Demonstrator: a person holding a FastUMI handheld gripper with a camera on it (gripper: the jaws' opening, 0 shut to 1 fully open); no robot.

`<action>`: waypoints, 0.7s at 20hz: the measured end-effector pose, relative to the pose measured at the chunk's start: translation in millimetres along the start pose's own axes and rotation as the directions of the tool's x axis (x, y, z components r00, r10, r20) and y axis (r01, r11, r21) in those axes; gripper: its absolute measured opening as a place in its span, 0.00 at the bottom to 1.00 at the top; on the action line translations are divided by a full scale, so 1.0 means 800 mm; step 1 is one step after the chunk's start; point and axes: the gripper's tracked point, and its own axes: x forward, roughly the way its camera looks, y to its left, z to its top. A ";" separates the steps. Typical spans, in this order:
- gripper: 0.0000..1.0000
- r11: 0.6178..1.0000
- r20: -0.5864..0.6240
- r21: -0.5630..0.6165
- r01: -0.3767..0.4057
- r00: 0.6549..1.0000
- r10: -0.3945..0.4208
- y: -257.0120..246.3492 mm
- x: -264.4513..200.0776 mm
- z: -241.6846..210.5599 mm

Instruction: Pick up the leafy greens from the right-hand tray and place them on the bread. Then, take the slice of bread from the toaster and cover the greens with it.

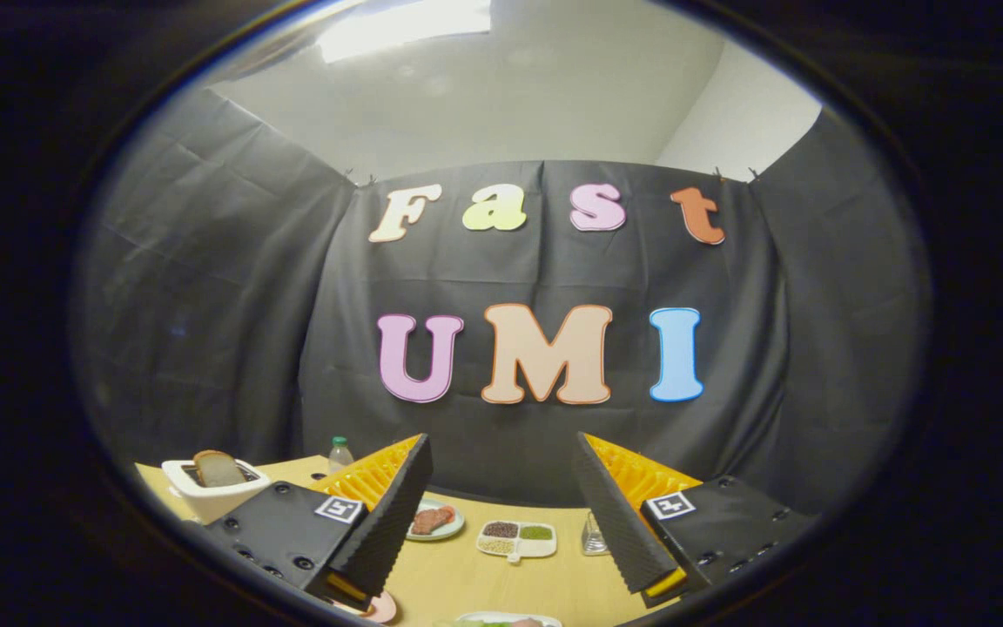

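Gripper: the gripper (501, 514) hangs high over the wooden table (545, 579), its two fingers wide apart with nothing between them.
Between the fingers: a small plate with slices of meat (434, 521) lies just beside the left finger; a divided dish of seeds and grains (516, 538) sits in the gap; a small glass (593, 535) stands by the right finger.
Below the fingers: the rim of a plate with something green and pale on it (506, 620) shows nearest the camera; whether these are the leafy greens or the bread base cannot be told.
Toaster: a white toaster (212, 488) stands beyond the left finger, a slice of bread (218, 468) upright in its slot; a small bottle (340, 454) is behind it.
Step in hand (judgement): likely the approach to the greens, none held yet.
Doing it well: tip the fingers down toward the near plate, keep them apart until they straddle the leaves, then close gently from above.
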 end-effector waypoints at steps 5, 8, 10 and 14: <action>1.00 0.998 -0.074 -0.021 -0.066 0.995 0.064 -0.002 0.003 -0.026; 1.00 0.991 -0.150 -0.035 -0.130 0.981 0.123 0.000 0.004 -0.052; 1.00 0.984 -0.206 -0.044 -0.171 0.966 0.159 -0.002 0.004 -0.074; 1.00 0.965 -0.328 -0.038 -0.260 0.915 0.233 -0.002 -0.005 -0.122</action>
